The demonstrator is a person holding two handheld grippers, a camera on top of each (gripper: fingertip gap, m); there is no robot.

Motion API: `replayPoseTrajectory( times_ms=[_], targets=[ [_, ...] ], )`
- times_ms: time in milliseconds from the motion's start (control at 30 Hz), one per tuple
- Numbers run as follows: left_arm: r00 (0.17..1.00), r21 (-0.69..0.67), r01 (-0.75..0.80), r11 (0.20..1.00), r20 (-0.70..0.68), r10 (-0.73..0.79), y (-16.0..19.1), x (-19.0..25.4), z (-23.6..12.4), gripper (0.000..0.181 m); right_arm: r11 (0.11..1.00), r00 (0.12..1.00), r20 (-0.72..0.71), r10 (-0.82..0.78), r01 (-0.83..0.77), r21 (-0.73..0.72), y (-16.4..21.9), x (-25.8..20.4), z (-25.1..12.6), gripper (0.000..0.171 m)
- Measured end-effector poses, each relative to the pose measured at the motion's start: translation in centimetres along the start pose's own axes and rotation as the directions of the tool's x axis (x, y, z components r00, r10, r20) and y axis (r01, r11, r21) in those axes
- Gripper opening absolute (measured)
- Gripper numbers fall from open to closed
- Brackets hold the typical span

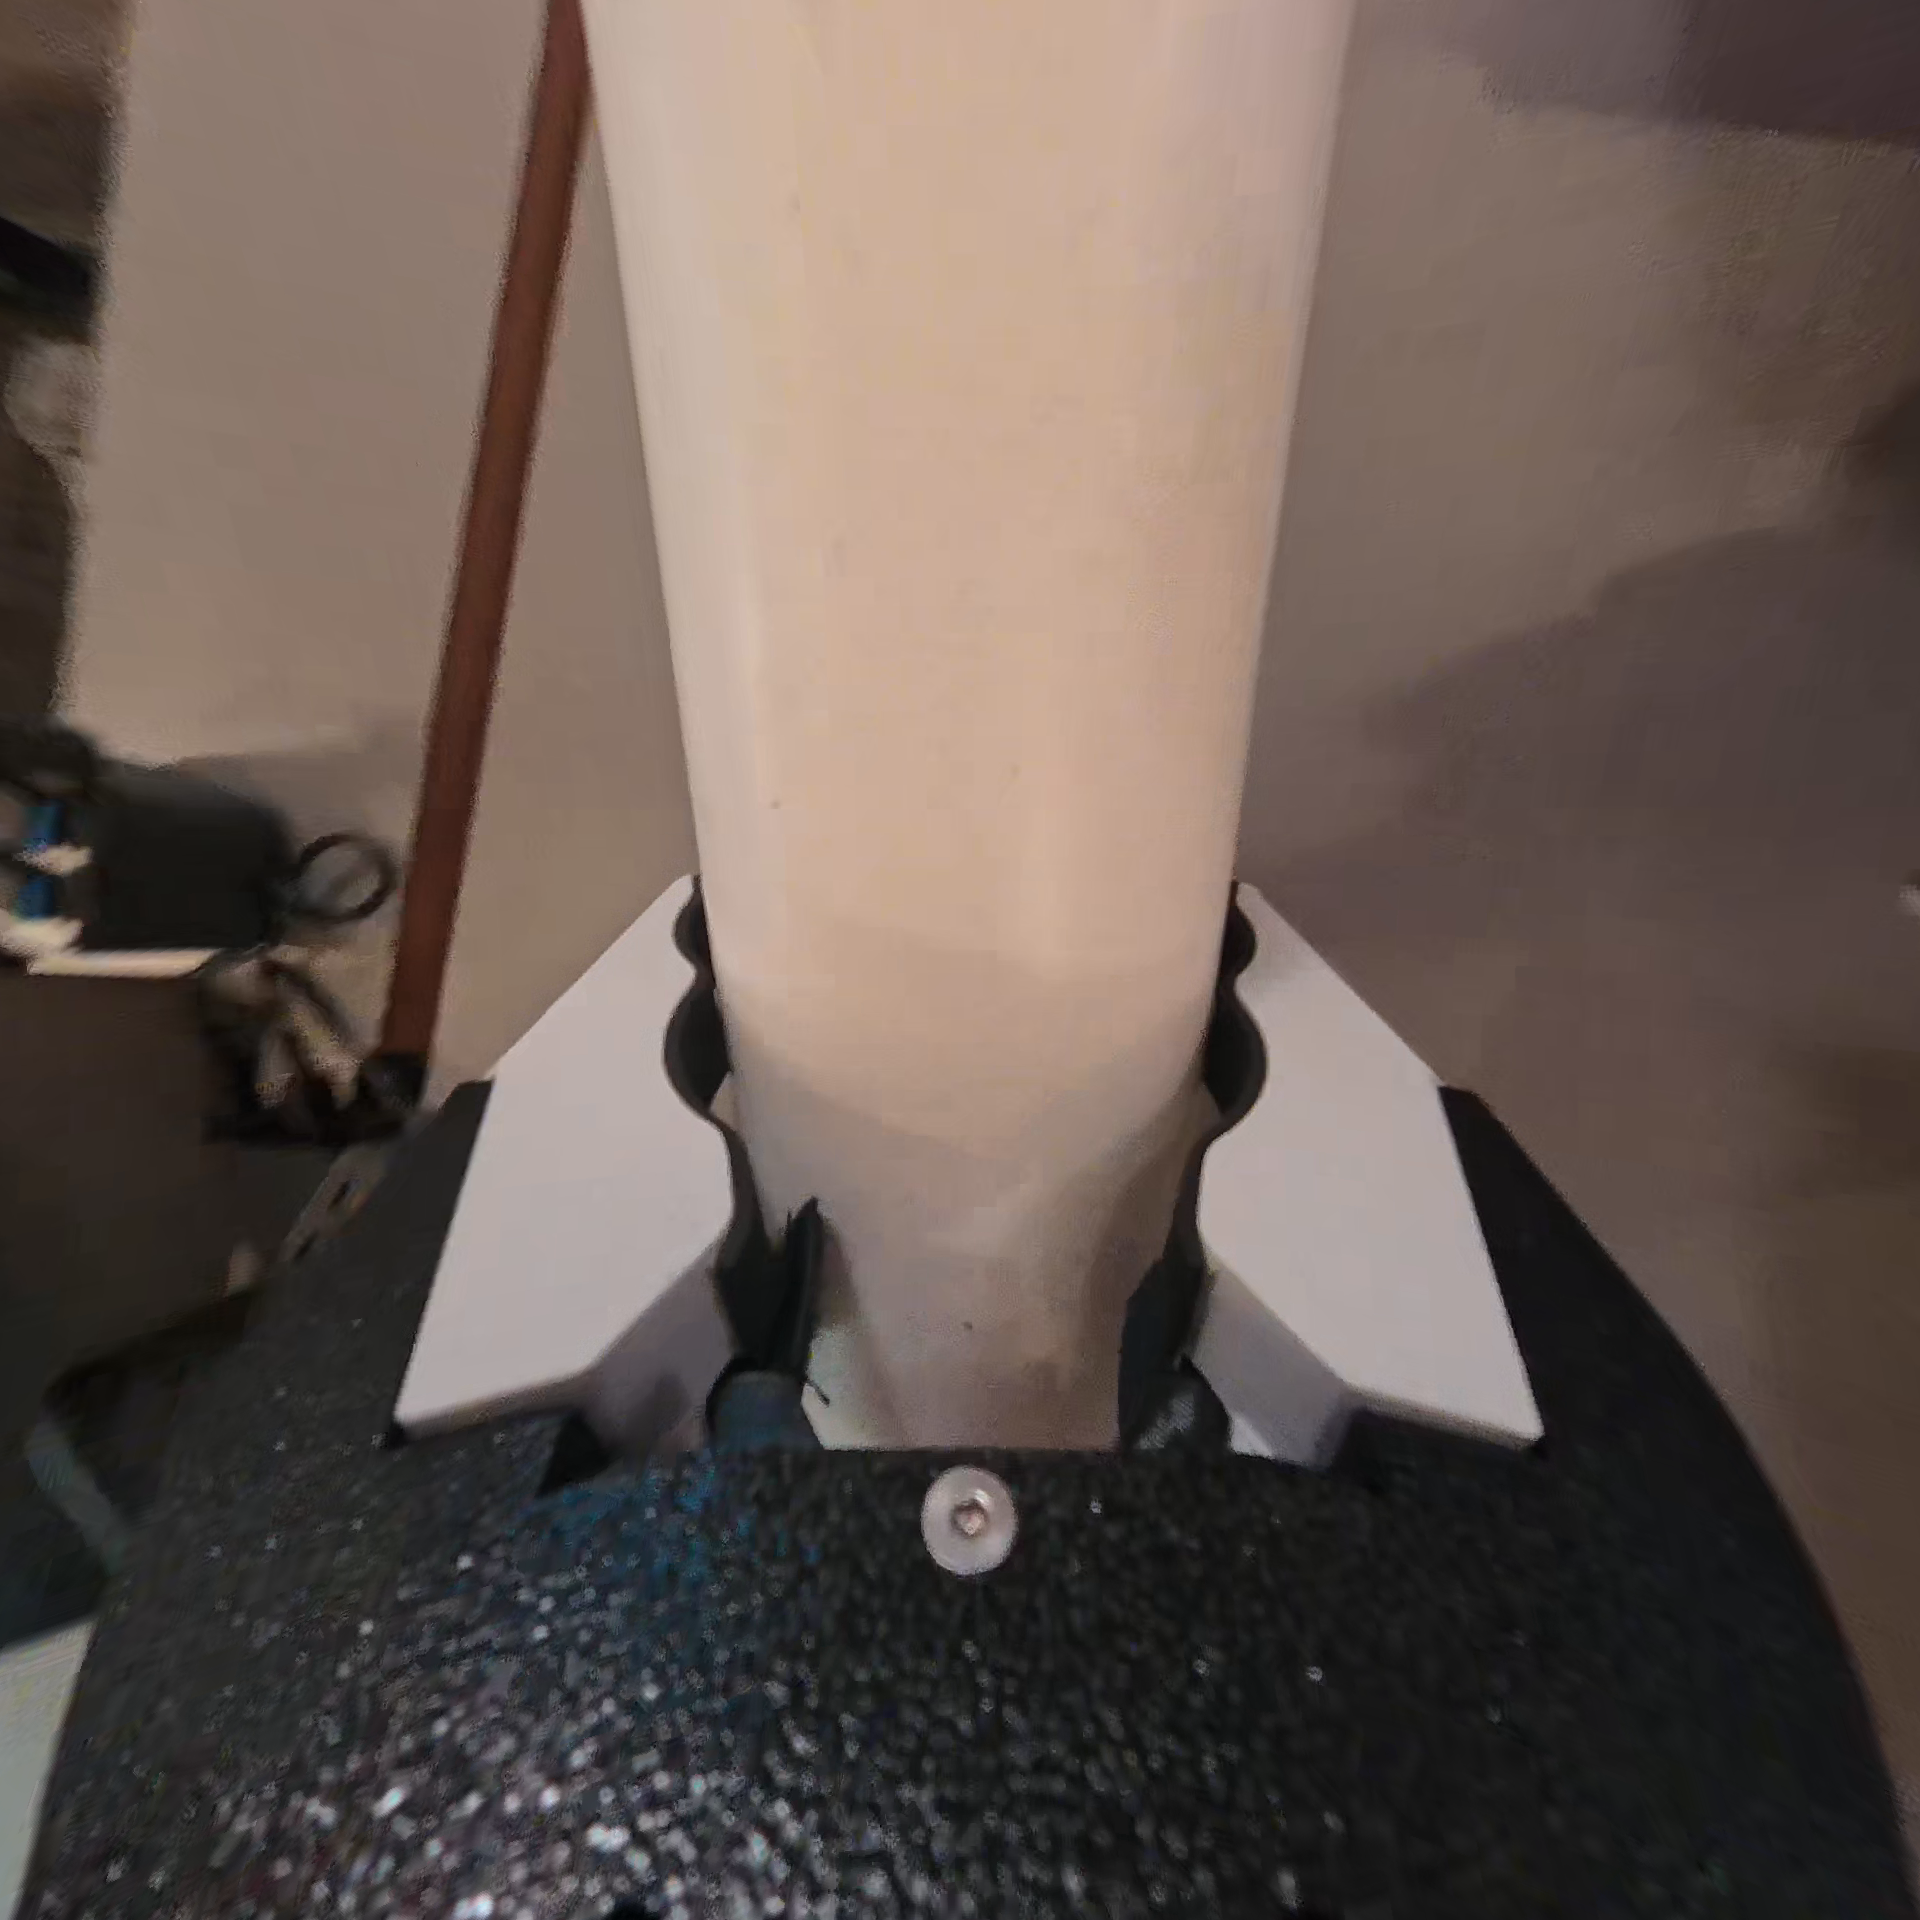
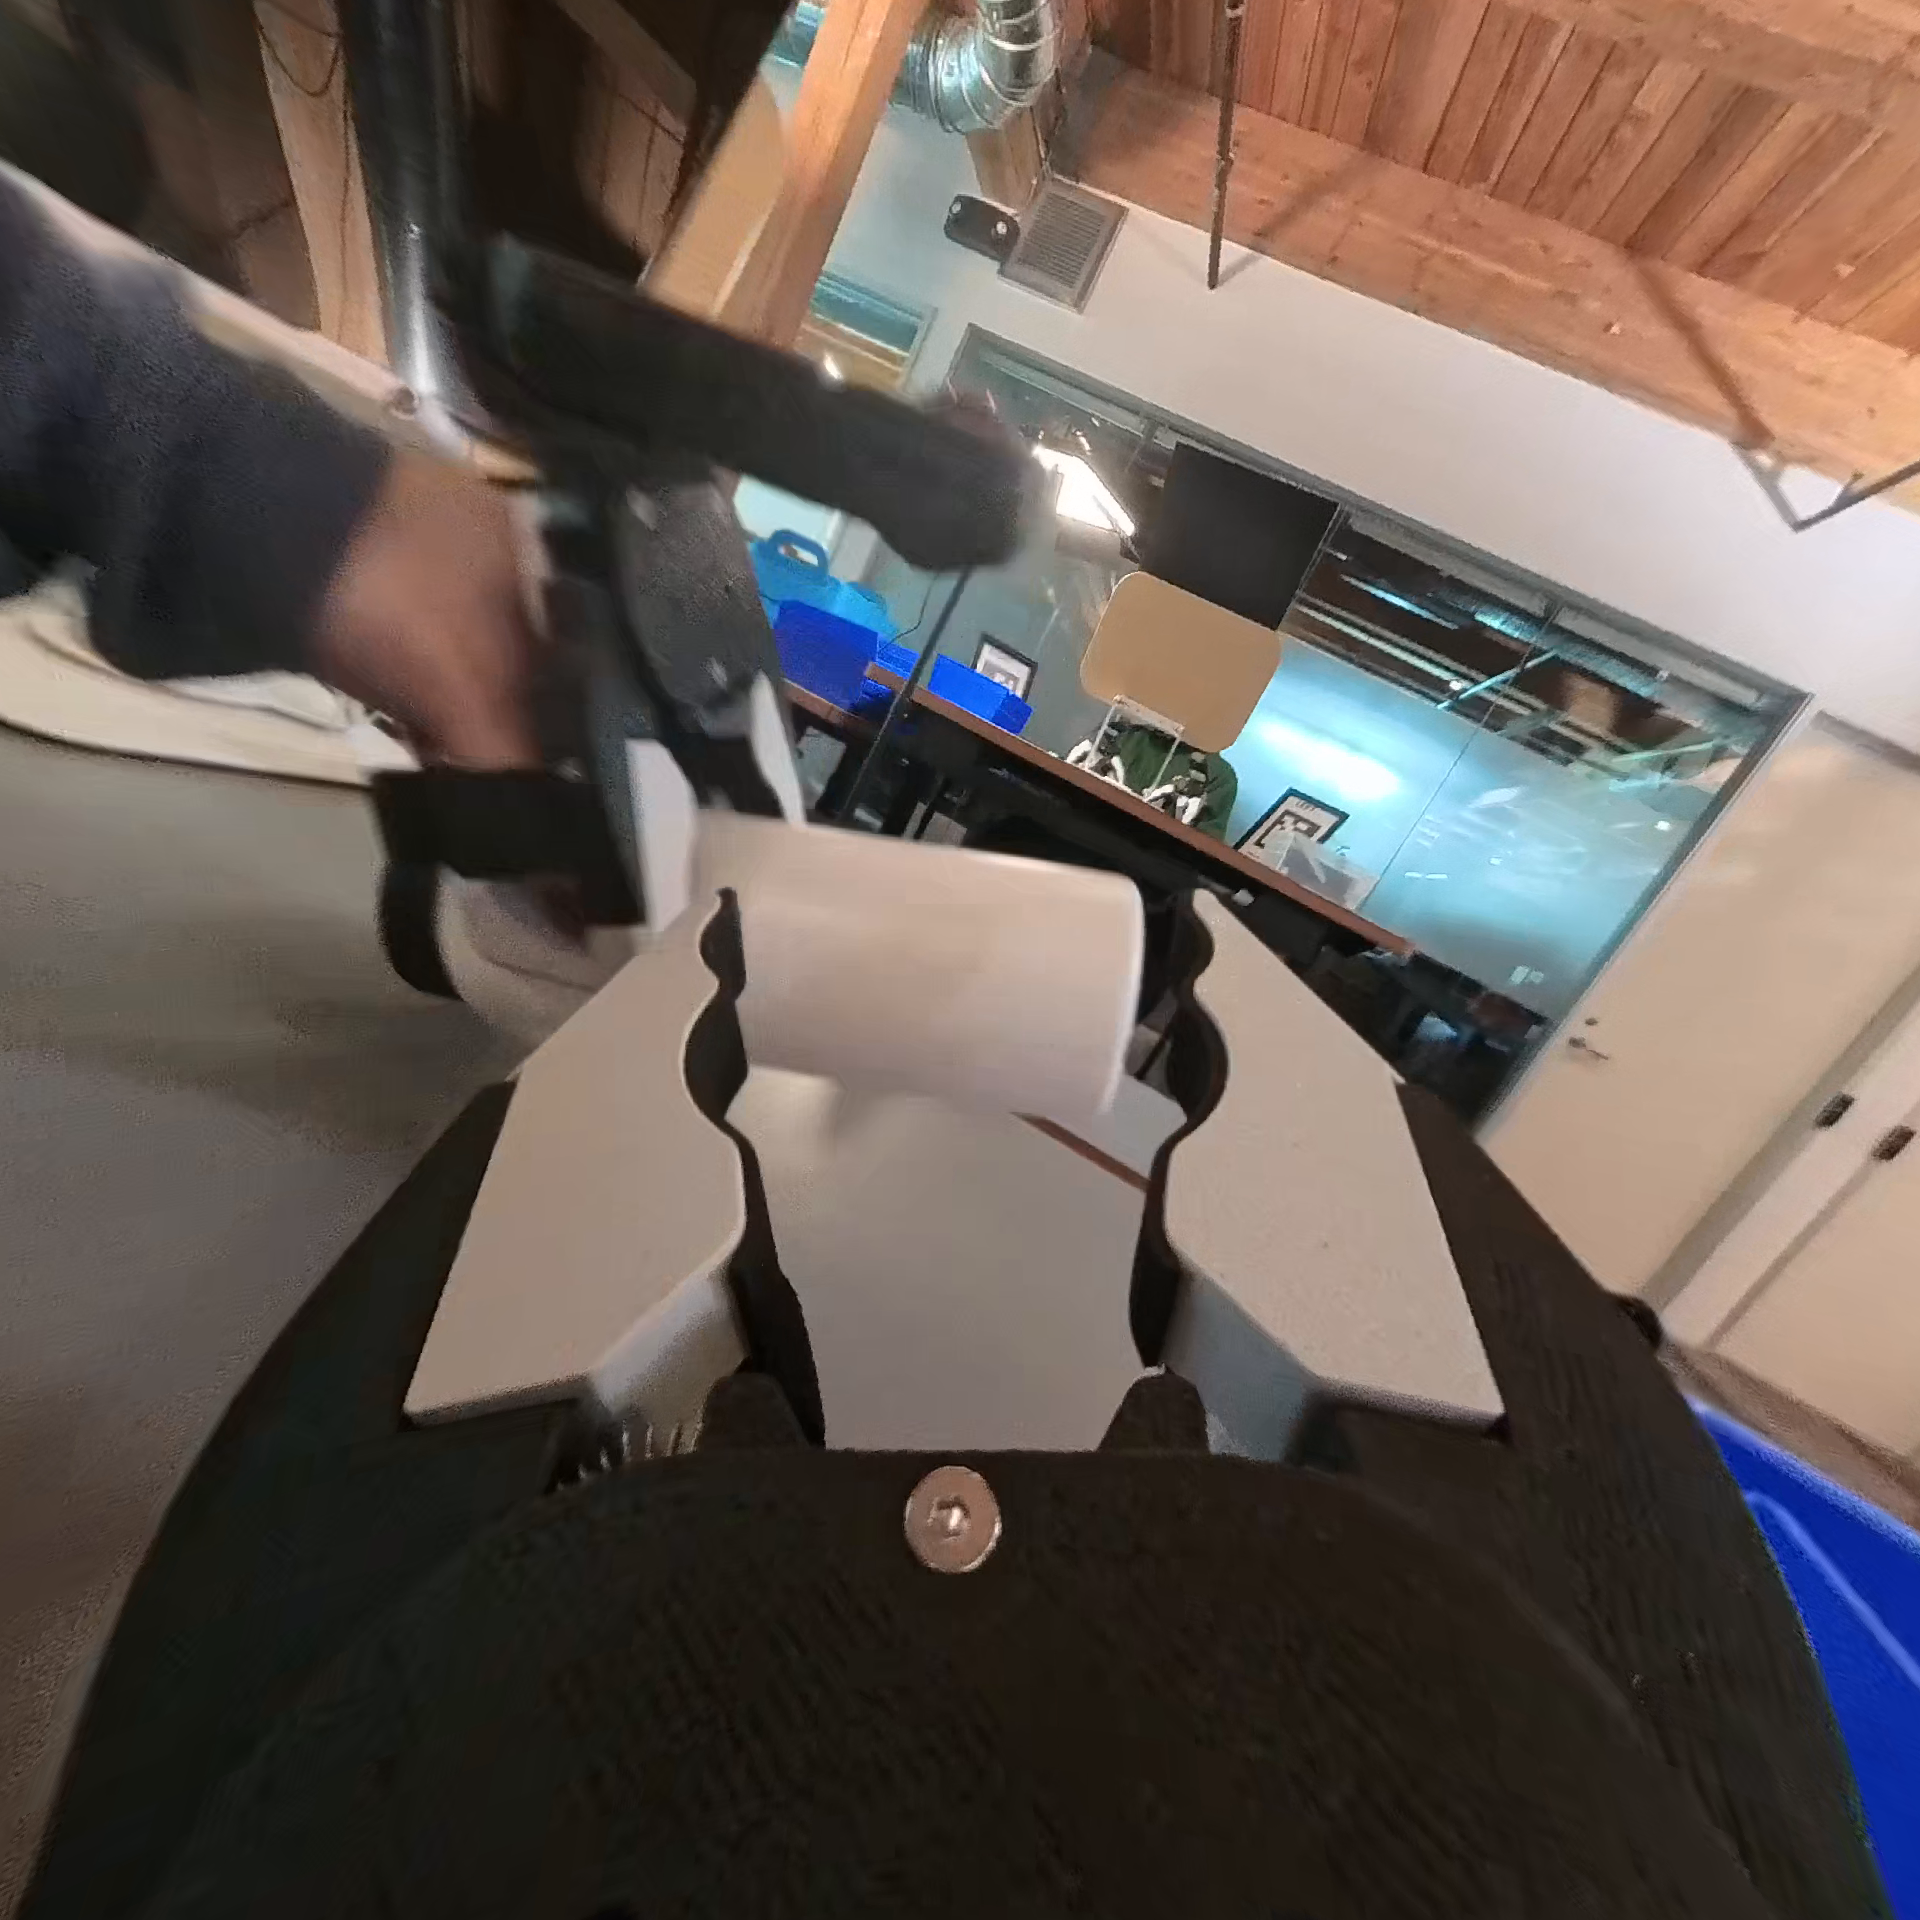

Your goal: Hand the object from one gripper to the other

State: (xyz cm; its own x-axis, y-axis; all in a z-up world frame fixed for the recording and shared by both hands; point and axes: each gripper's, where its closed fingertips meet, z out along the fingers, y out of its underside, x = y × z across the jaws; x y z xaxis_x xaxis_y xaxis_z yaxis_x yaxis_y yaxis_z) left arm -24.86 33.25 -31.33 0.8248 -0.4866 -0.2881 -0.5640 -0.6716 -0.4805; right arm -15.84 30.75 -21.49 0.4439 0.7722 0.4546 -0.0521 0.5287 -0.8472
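A long cream-white cylinder (image 1: 956, 520) runs straight out from my left gripper (image 1: 966, 914), which is shut on its near end with both wavy pads against it. In the right wrist view the same cylinder (image 2: 935, 977) comes in from the left, tilted down to the right. The left gripper (image 2: 717, 800) holds its far end, with a person's hand (image 2: 436, 613) on that gripper. My right gripper (image 2: 956, 914) is open, and the cylinder's free end lies between its fingertips. A gap shows at the right finger (image 2: 1288, 1122).
A blue bin (image 2: 1829, 1621) sits at the lower right. Behind a glass wall stand a long table (image 2: 1091, 774) with blue boxes (image 2: 831, 644) and a seated person. In the left wrist view, a brown pole (image 1: 499, 520) leans on the wall beside dark clutter (image 1: 156, 883).
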Motion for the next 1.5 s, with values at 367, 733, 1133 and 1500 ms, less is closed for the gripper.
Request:
replayPoseTrajectory(
  times_ms=[367,733,1133,1500],
  targets=[
    [0.995,-0.060,0.007,0.998,0.097,-0.001,5.5,6.0,-10.1,0.094,0.613,0.614,-0.022,-0.789,0.789,0.050,-3.7,-7.8,0.7,0.113],
    [0.979,0.013,-0.159,0.987,0.130,0.156,3.6,10.3,-13.7,0.115,0.626,0.625,0.097,-0.774,0.779,-0.023,-2.2,-9.7,0.5,0.103],
    [0.854,0.880,-0.157,0.448,0.349,-0.386,1.8,5.6,-21.7,0.106,0.986,0.993,0.109,-0.035,0.053,-0.160,-0.5,-4.5,1.0,0.104],
    [0.856,0.955,-0.034,0.293,0.179,-0.485,-0.2,3.5,-15.4,0.111,0.757,0.624,0.444,0.643,-0.603,-0.250,-1.6,-6.0,0.5,0.103]
  ],
)
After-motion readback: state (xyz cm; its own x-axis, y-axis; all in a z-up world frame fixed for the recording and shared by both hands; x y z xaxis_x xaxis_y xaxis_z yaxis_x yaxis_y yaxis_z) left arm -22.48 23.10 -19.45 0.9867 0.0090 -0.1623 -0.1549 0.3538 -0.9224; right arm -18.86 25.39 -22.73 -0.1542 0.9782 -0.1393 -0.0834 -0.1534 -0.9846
